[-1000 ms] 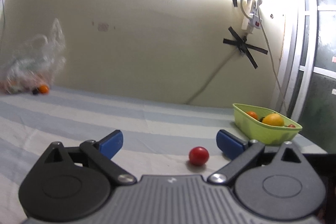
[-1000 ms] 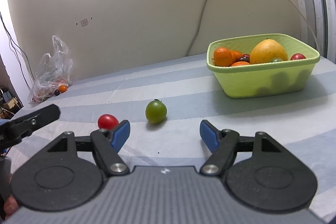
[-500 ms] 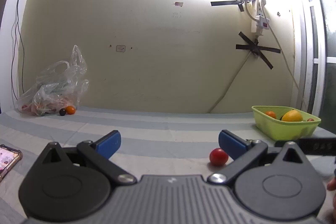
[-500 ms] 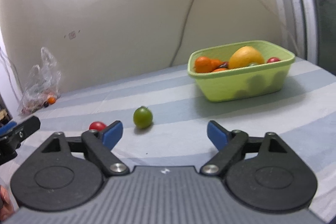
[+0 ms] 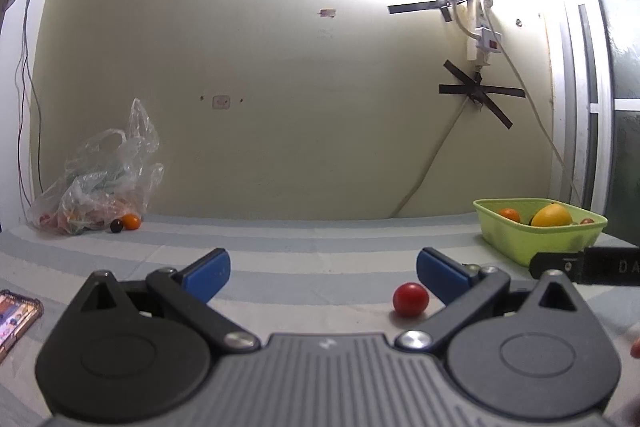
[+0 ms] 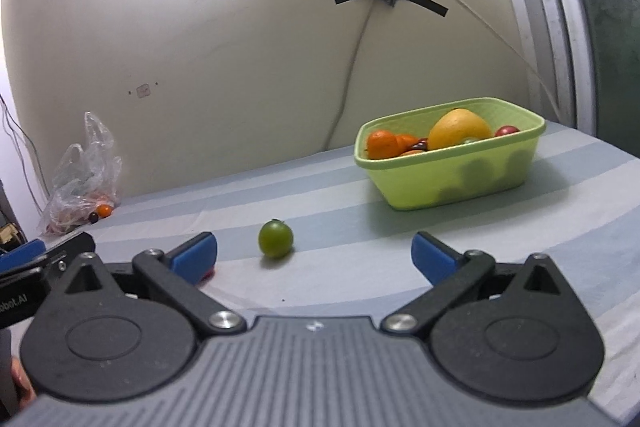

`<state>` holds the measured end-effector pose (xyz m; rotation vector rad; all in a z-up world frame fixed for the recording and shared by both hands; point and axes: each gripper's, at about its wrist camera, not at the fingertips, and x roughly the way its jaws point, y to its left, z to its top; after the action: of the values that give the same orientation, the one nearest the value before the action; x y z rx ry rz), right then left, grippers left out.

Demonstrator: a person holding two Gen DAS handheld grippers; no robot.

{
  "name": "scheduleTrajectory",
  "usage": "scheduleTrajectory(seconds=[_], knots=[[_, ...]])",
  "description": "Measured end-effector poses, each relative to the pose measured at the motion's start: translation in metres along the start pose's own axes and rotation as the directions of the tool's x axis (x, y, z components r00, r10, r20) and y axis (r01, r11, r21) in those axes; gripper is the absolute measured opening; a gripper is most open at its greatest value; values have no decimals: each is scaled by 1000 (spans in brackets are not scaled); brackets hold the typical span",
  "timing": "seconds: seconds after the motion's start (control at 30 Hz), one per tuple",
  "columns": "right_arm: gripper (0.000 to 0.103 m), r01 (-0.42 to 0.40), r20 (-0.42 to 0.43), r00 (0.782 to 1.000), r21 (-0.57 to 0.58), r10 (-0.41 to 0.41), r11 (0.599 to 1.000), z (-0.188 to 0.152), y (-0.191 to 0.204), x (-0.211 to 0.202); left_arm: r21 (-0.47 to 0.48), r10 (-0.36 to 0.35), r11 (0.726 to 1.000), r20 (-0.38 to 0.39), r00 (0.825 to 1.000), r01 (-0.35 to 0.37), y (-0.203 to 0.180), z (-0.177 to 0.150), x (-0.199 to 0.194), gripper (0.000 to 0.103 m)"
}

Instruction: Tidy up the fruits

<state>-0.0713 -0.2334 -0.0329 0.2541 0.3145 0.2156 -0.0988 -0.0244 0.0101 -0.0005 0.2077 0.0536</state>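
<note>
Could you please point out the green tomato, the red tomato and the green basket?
green tomato (image 6: 275, 238): right wrist view, middle of fruit.
red tomato (image 5: 410, 299): left wrist view, middle of fruit.
green basket (image 6: 460, 179): right wrist view, front wall.

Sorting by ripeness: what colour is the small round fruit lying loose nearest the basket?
Green: the small round fruit shows best in the right wrist view.

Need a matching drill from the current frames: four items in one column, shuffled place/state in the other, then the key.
Items
1. green tomato
2. red tomato
3. large yellow fruit
4. plastic bag

Places
A. in the green basket
B. against the wall, far left
C. on the cloth between the right gripper fingers' line of sight
D. beside the left gripper right finger

Pairs: 1-C, 2-D, 3-A, 4-B
</note>
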Motion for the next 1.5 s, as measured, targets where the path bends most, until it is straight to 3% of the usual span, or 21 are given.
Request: scheduleTrajectory(seconds=[0.23, 0.4, 0.53, 0.7, 1.17, 1.5], knots=[[103, -16, 6, 1000, 137, 15, 990, 0, -20, 1, -50, 2, 999, -54, 999, -5, 8, 0, 8, 103], [103, -38, -4, 999, 108, 38, 993, 0, -15, 2, -89, -12, 996, -144, 990, -1, 12, -1, 21, 103], [103, -56, 26, 998, 104, 53, 993, 0, -16, -4, -88, 20, 996, -128, 992, -31, 12, -1, 17, 103], [103, -58, 40, 998, 55, 56, 997, -1, -10, -10, -19, 47, 999, -137, 990, -50, 8, 2, 17, 103], [103, -15, 77, 997, -32, 17, 999, -3, 0, -18, 48, 98, 995, -147, 984, -92, 2, 0, 14, 103], [93, -14, 55, 998, -51, 16, 999, -3, 3, -15, 58, 97, 994, -151, 984, -89, 1, 0, 15, 103]])
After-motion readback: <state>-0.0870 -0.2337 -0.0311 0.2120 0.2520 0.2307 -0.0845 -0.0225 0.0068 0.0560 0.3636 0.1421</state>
